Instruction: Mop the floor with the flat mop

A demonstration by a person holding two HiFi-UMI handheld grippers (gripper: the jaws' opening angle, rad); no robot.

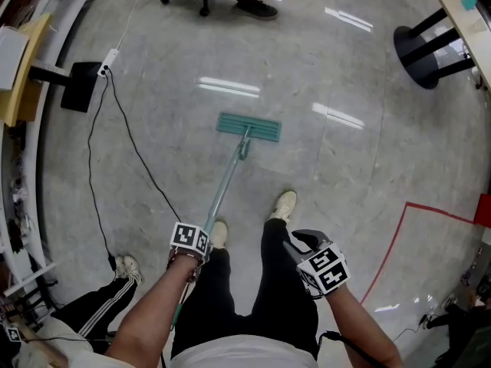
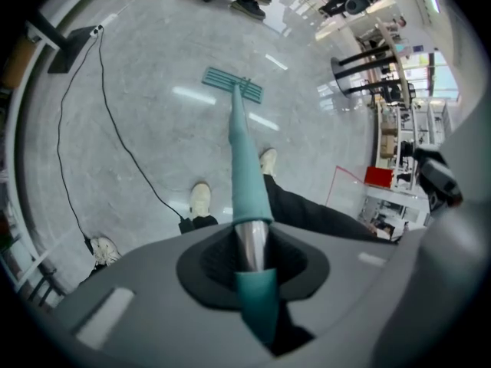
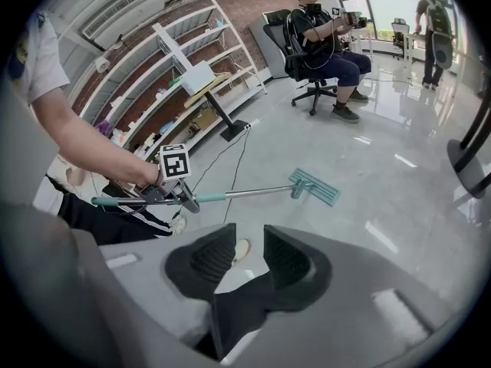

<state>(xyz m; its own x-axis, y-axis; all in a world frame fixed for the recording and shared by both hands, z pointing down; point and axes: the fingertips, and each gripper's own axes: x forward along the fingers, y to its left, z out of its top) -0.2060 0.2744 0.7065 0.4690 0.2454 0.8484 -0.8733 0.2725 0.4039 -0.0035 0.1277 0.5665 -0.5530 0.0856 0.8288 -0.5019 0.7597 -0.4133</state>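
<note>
Around flat mop (image 1: pixel 248 126), wide glossy floor (image 1: pixel 345 198)

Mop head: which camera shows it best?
The head view: the mop head lies flat, seen whole from above. The left gripper view shows it small, past the handle; the right gripper view shows it sideways, smaller.

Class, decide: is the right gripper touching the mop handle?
Apart. The right gripper view shows the right gripper open over the floor, the mop handle well beyond it in the left gripper.
</note>
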